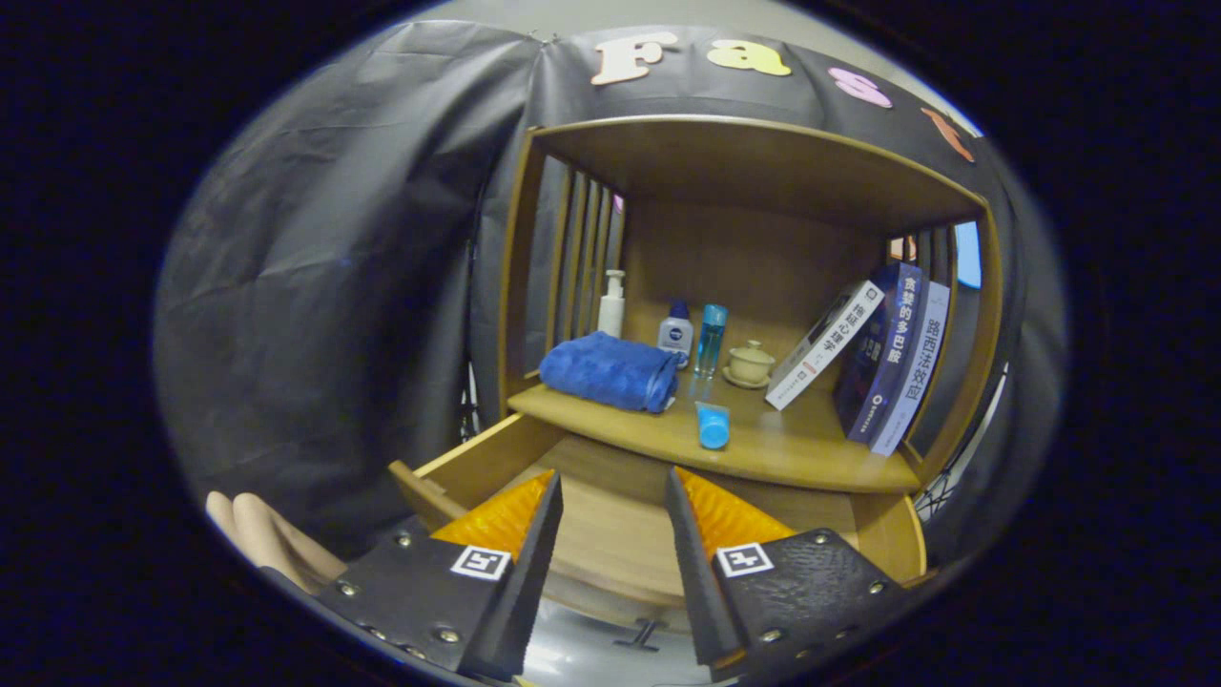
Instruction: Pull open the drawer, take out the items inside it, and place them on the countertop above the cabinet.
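The wooden drawer (477,463) under the countertop (792,448) stands pulled out, and its bare wooden floor shows between my fingers. My gripper (613,491) hovers open above the drawer, with nothing between the fingers. On the countertop, just beyond the fingers, a small blue bottle (713,425) lies on its side near the front edge. A folded blue towel (610,370) rests to its left.
At the back of the shelf stand a white pump bottle (611,303), a white-and-blue bottle (675,331), a tall clear blue bottle (710,339) and a small lidded ceramic cup (749,364). Several books (882,353) lean at the right. A hand (267,539) shows left of the drawer.
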Demonstrator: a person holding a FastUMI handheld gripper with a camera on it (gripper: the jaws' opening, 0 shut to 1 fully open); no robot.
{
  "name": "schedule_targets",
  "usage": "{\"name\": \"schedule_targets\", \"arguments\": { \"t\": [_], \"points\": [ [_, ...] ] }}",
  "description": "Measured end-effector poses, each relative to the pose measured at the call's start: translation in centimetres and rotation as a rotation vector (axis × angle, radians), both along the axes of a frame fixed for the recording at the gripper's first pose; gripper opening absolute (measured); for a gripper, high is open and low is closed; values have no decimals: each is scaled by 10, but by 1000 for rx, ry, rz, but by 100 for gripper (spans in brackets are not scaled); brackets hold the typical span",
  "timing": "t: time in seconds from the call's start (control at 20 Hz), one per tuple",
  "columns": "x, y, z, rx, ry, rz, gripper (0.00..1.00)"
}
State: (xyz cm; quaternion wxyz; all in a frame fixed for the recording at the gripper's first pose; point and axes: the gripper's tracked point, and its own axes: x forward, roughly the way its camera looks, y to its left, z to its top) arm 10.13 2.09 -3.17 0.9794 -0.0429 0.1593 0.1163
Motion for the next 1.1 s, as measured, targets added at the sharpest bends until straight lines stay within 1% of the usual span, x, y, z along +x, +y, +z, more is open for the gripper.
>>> {"name": "schedule_targets", "arguments": {
  "t": [0.15,0.3,0.45,0.6,0.9,1.1],
  "points": [
    [-15,-8,-5,33,-6,-27,64],
    [-25,-22,-18,3,-28,-61,64],
    [-36,-25,-35,-36,-20,-61,64],
    [-41,-24,-46,-31,-10,-67,64],
    [-44,-36,-72,10,52,-120,64],
    [-50,-39,-80,9,65,-131,64]
  ]
}}
